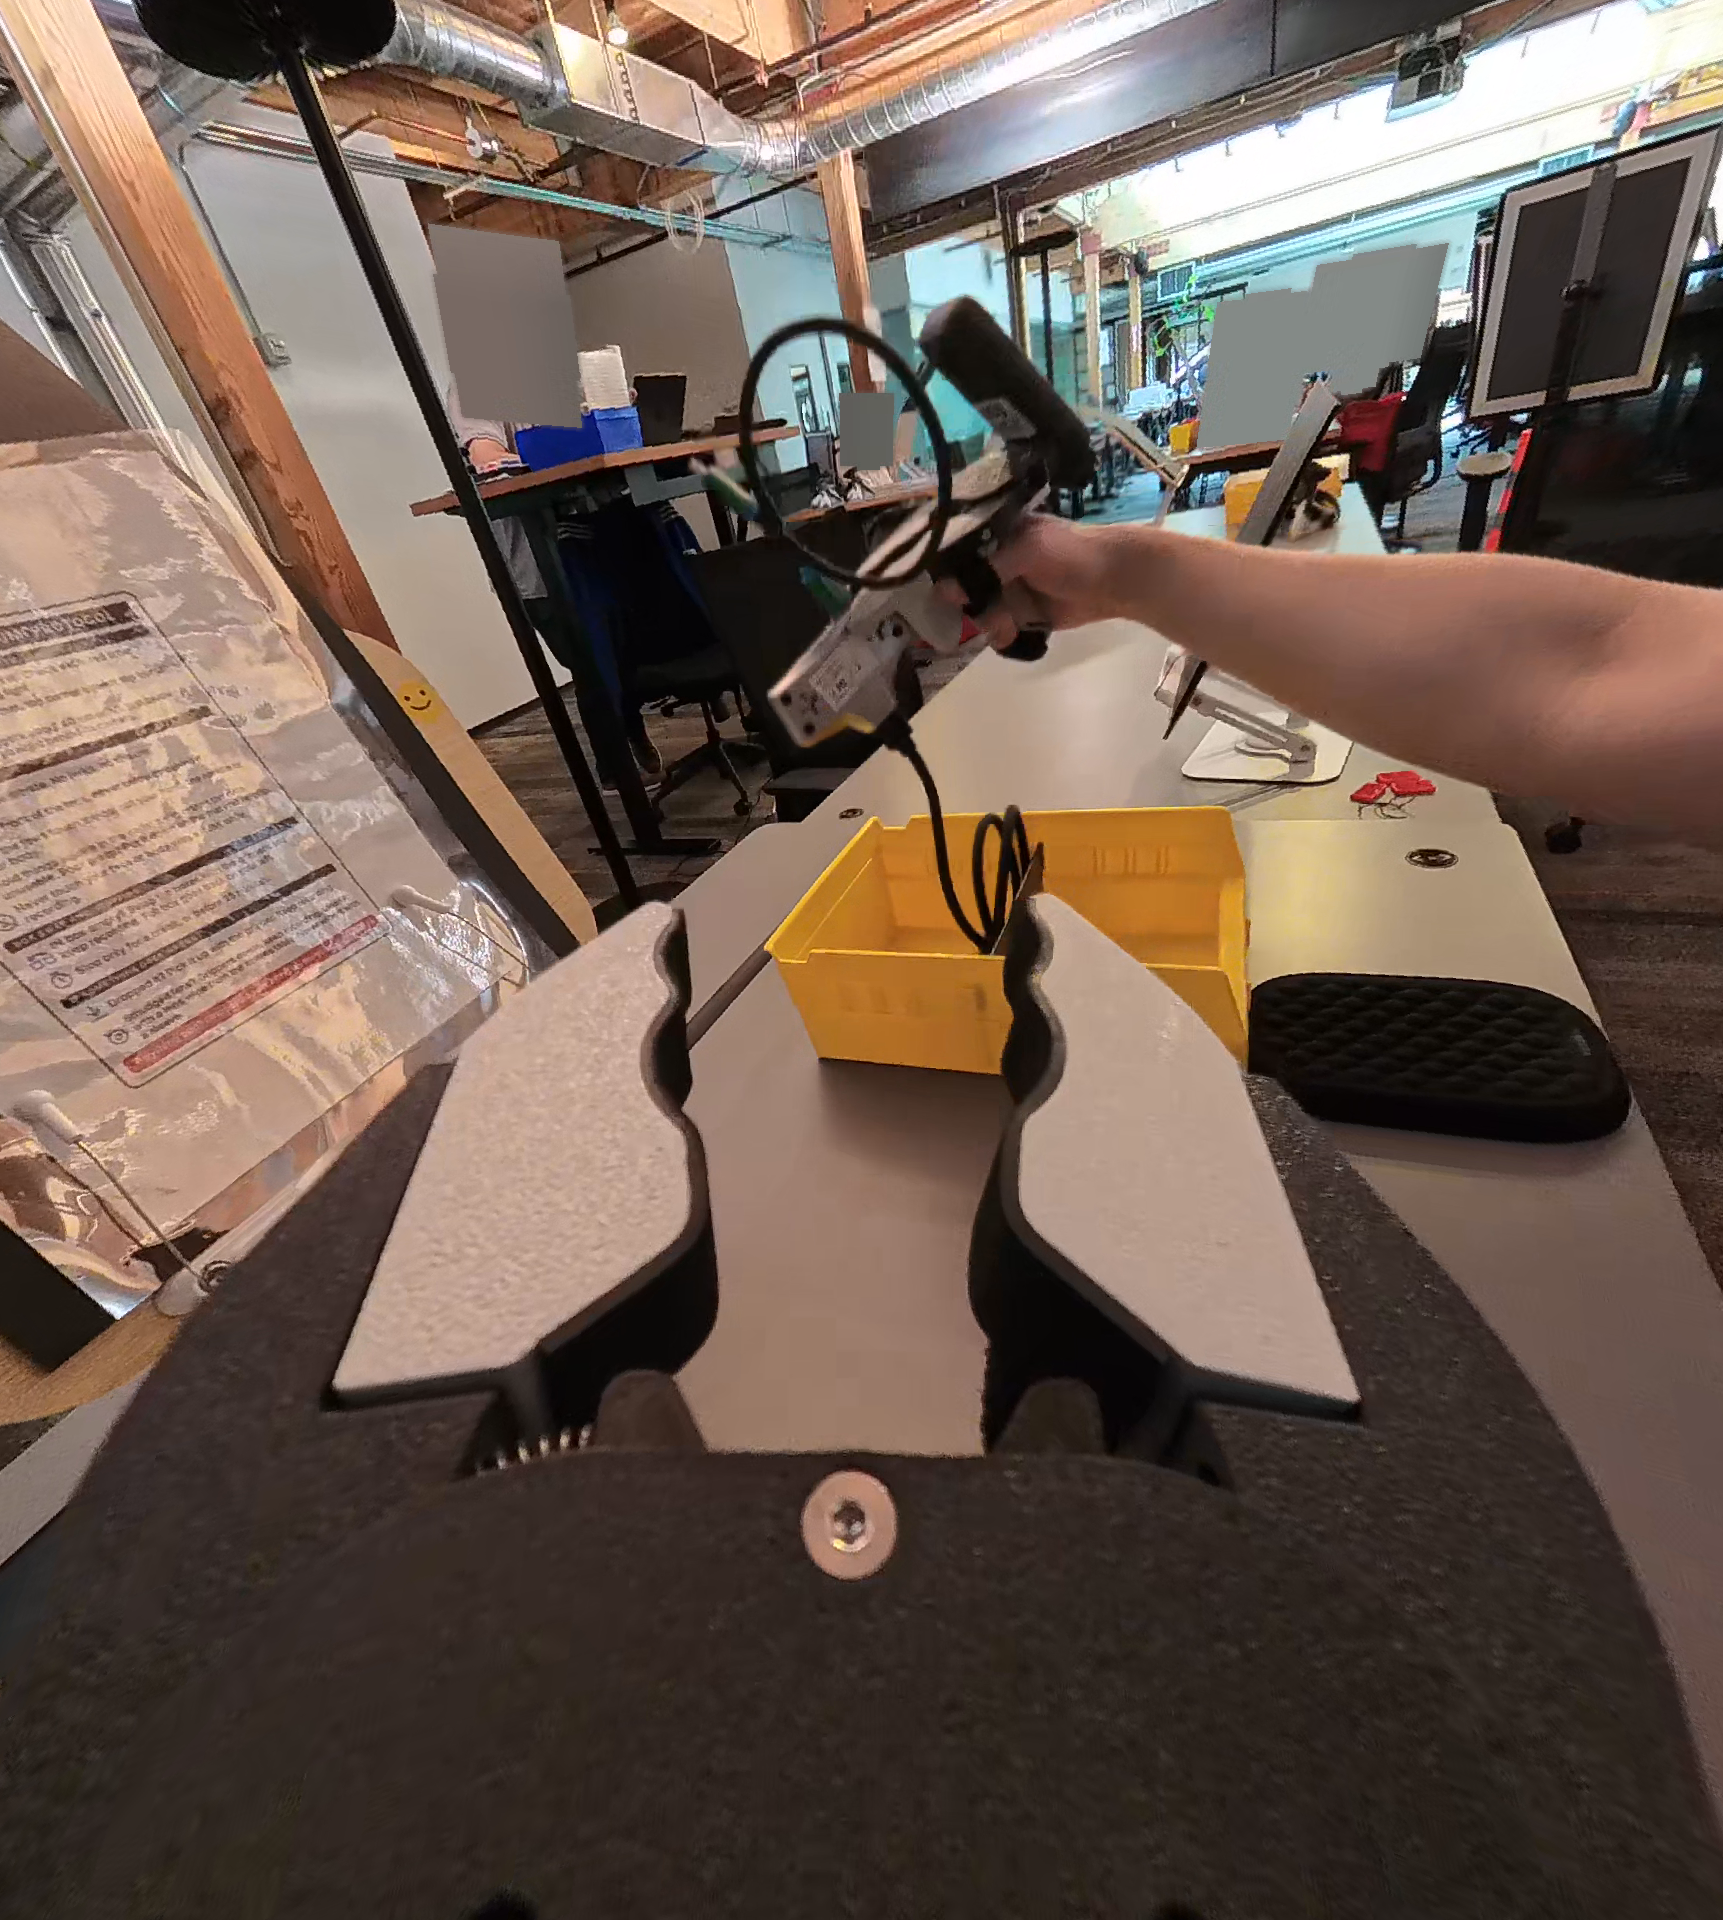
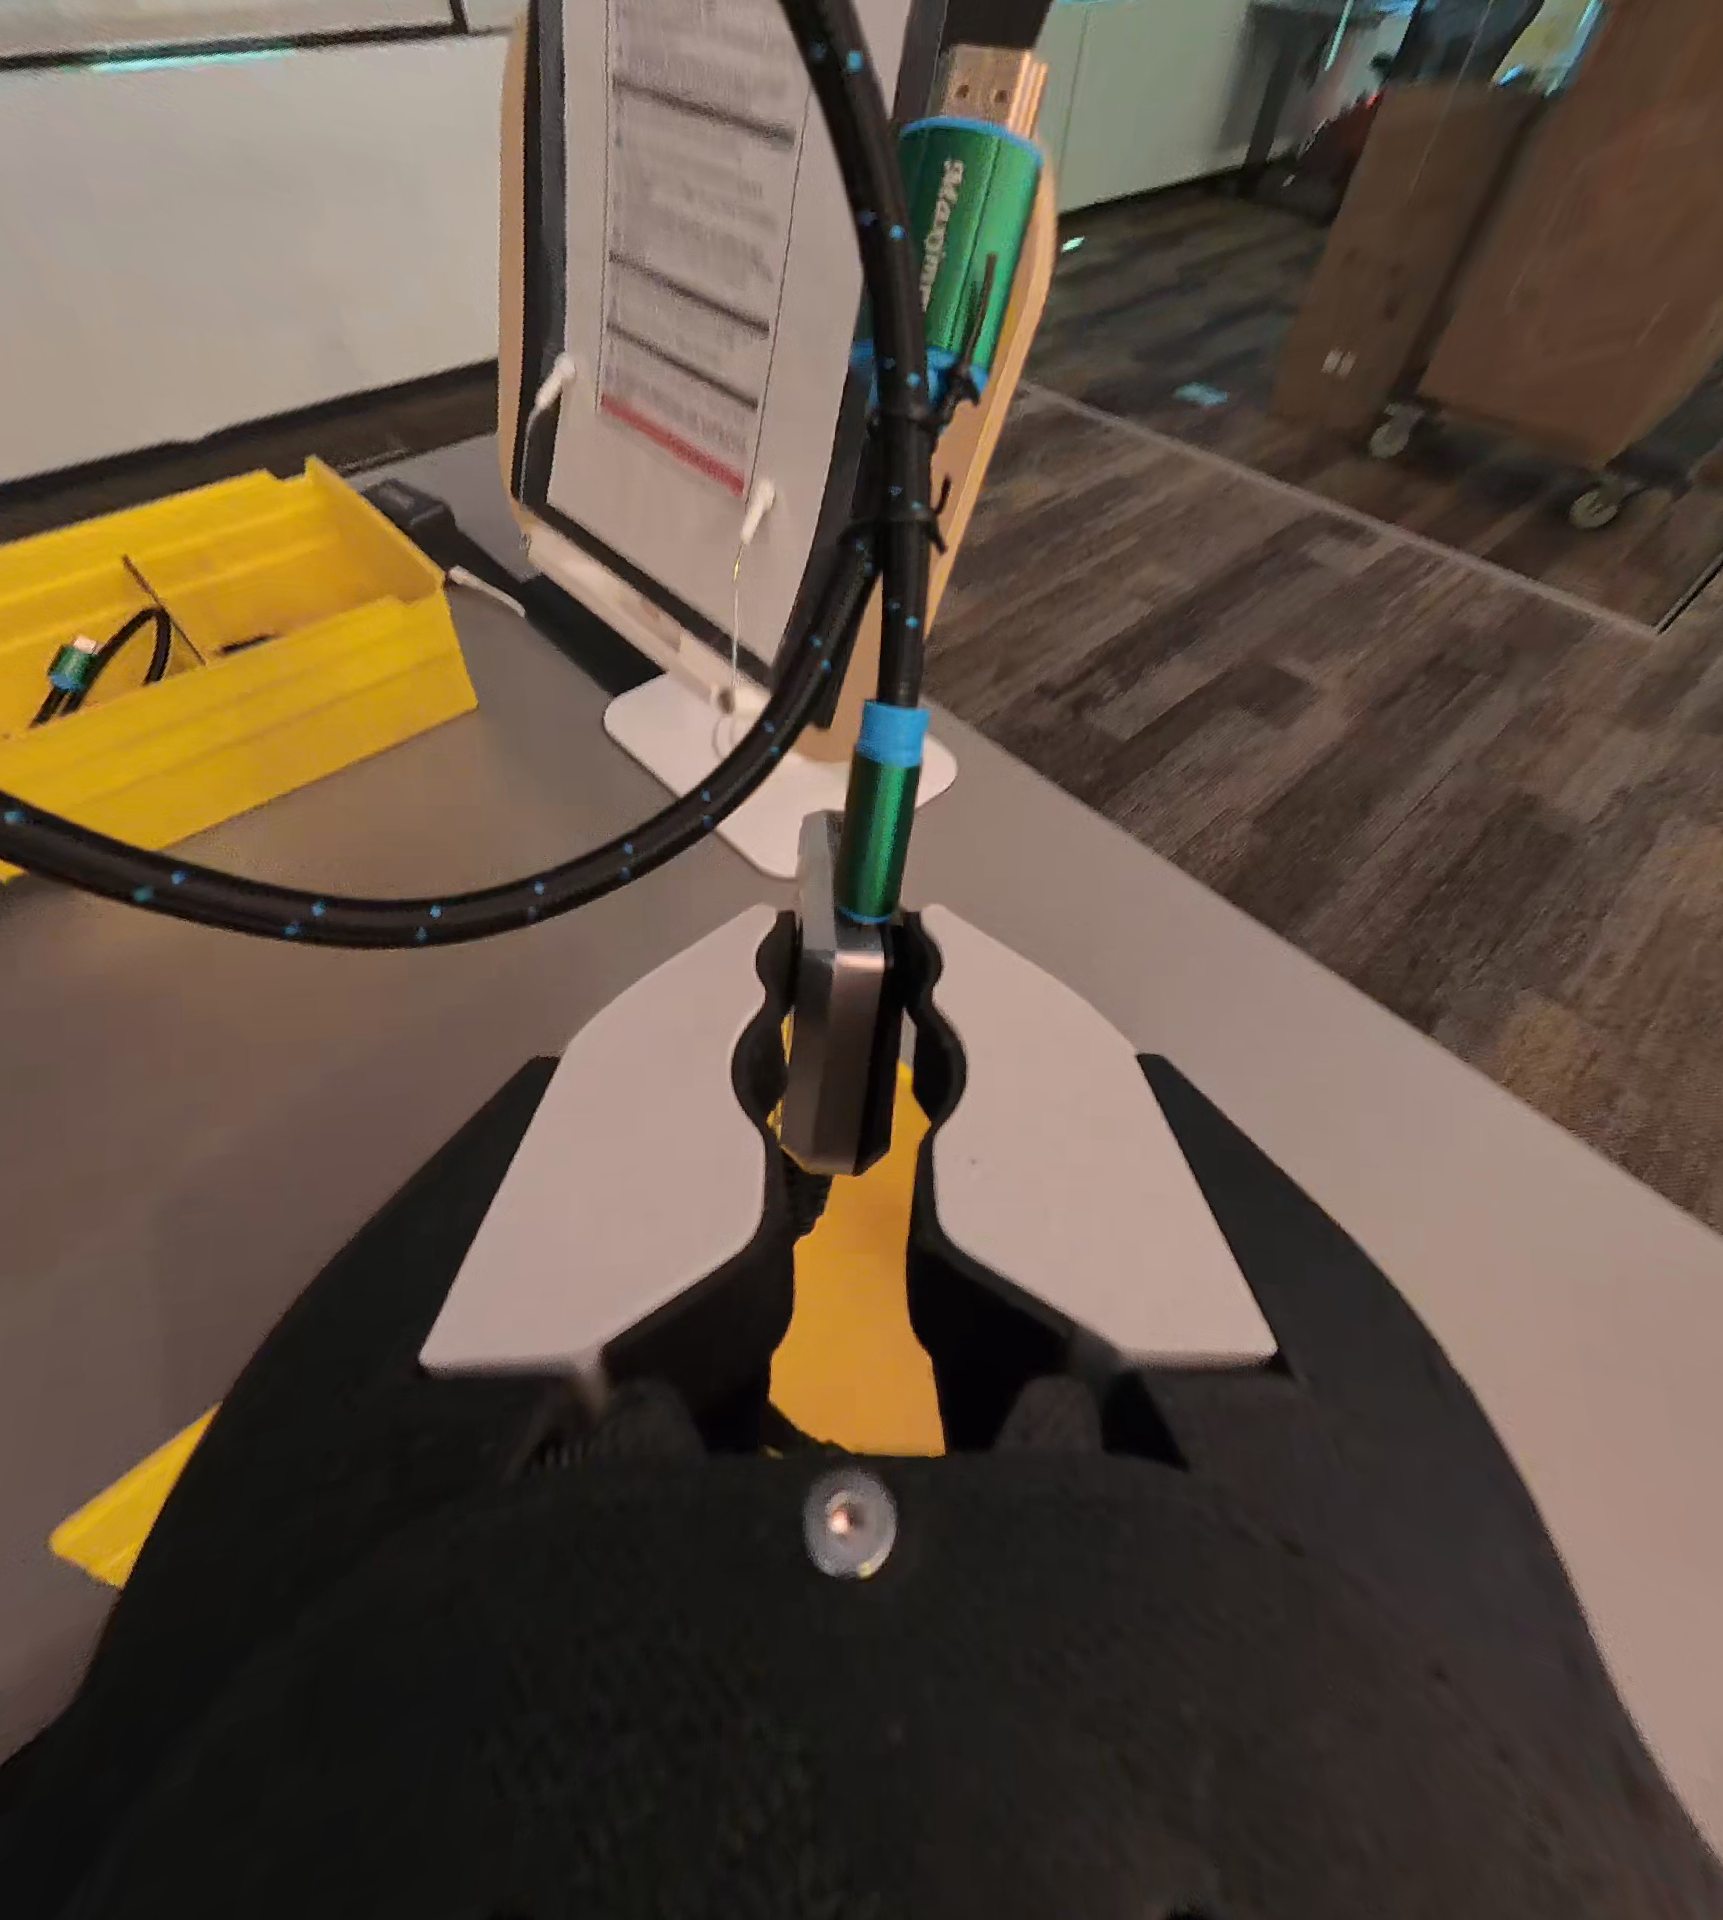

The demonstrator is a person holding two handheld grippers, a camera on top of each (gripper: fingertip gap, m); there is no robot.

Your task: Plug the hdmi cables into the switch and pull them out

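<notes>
In the right wrist view my right gripper (image 2: 846,930) is shut on a small grey switch (image 2: 831,1049). A green HDMI plug (image 2: 872,842) sits in the switch's far end. Its black braided cable (image 2: 483,914) loops off to the left. A second green plug (image 2: 966,239) with a gold tip is tied to the cable farther up. In the left wrist view my left gripper (image 1: 852,935) is open and empty, low over the grey table (image 1: 836,1195), just before a yellow bin (image 1: 888,997). The right gripper (image 1: 815,717) is held up above the bin, with a cable (image 1: 940,831) hanging into it.
A second yellow bin (image 2: 213,665) holds another cable with a green plug (image 2: 67,665). A laminated sheet on a stand (image 1: 109,810) is at the left. A black wrist pad (image 1: 1428,1049) lies right of the bin. A white stand (image 1: 1252,738) and red tags (image 1: 1392,787) lie beyond. Left tips to right tips: about 40 centimetres.
</notes>
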